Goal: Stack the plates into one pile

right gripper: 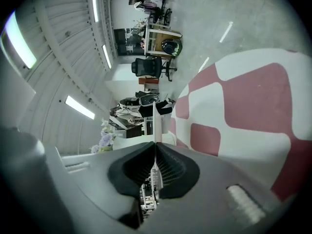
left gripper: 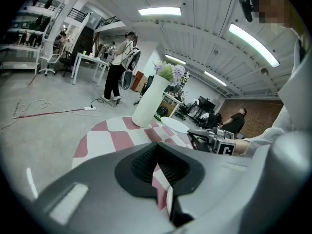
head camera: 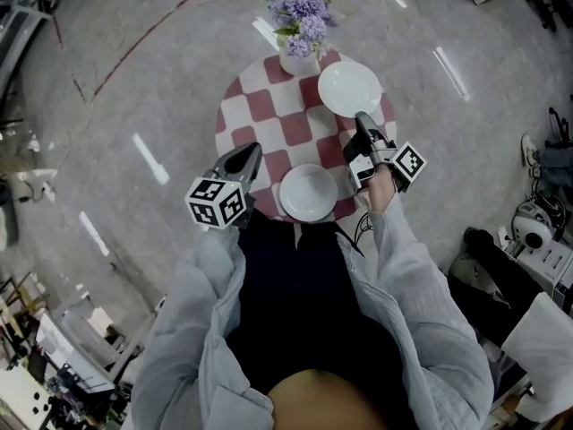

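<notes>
- I see two plain white round plates: far plate (head camera: pixel 347 86) upper centre-right on the checkered table (head camera: pixel 255 106), near plate (head camera: pixel 307 193) at the table's lower edge
- My right gripper (head camera: pixel 363 119) is clamped on the far plate's near rim, forearm reaching up-frame
- My left gripper (head camera: pixel 249 158) has jaws together, empty, just left of the near plate
</notes>
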`<state>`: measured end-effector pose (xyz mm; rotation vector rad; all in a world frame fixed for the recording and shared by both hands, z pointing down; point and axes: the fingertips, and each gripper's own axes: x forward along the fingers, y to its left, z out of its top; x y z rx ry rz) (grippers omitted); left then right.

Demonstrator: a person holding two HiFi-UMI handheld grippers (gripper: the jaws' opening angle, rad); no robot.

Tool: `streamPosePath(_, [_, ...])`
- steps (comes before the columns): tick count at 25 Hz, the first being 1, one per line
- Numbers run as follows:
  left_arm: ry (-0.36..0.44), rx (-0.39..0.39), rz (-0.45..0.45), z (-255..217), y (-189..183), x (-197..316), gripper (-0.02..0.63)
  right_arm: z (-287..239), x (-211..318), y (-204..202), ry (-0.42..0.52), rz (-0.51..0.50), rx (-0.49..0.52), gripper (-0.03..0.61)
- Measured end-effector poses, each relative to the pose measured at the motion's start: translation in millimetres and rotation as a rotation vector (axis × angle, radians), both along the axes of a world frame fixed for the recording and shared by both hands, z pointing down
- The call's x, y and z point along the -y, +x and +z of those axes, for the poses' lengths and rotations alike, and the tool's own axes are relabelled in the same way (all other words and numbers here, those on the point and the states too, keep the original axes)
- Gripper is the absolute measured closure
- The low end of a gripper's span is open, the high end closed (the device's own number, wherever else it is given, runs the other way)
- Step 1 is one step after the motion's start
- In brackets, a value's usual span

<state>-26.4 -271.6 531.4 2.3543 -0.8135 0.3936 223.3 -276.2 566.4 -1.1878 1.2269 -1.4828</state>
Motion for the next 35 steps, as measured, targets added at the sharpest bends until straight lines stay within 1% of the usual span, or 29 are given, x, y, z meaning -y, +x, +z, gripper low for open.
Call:
streamPosePath(3, [0.012, -0.01, -0.006, -4, 4, -13, 0.603, -9, -13, -3, 0.02, -0.027, 0.003, 0.563])
streamPosePath(8, [0.02, -0.021, -0.016, -7, 12, -40, 0.603, -23, -37, -15, 0.045, -0.117, -0.013, 0.563])
streamPosePath(15, [0.051, -0.044, -0.081, -17, 12, -64, 0.603, -31, -72, -33, 0.072, -0.236, -0.025, 0.561])
streamPosePath(20, [0.052, -0.046, -0.129, -18, 5, -87, 0.603, -24, -101, -45, 0.057, -0.306, 0.002, 0.561])
streamPosePath(25, [0.042, -0.041, -0.175, -13, -3, -106, 0.603, -20, -122, -62, 0.054, -0.408, -0.001, 0.561])
streamPosePath(35, [0.049, -0.041, -0.249, -6, -12, -141, 0.603, -3, -165, -92, 0.025, -0.552, 0.009, 0.561])
